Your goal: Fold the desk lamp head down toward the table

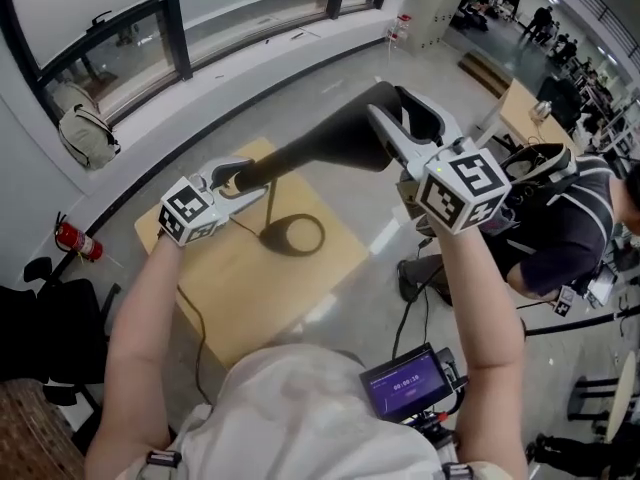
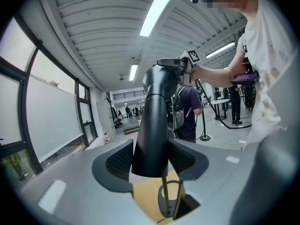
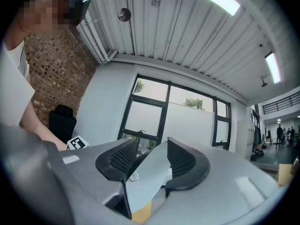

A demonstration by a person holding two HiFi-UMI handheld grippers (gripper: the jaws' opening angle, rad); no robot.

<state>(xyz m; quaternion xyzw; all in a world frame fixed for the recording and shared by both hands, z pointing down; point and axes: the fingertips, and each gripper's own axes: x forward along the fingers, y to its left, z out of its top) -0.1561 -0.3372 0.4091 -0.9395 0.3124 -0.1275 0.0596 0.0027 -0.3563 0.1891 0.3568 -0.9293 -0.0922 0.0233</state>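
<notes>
Lamp head's [image 3: 149,170] pale face is hidden in head view. It is shown only in the right gripper view, clamped between the right gripper [image 1: 395,118] fingers [image 3: 185,161]. Black lamp arm [image 2: 154,121] is clenched by the left gripper [image 2: 150,156]. Ring base [image 1: 290,251] is cut off below those fingers there, and seen whole from the head view on the worktop [image 1: 250,288].

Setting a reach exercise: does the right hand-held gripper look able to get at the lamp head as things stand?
Seemingly yes: the lamp head sits between the jaws of the right hand-held gripper, which seem closed on it, with nothing intervening. The left hand-held gripper clamps the lamp arm.
</notes>
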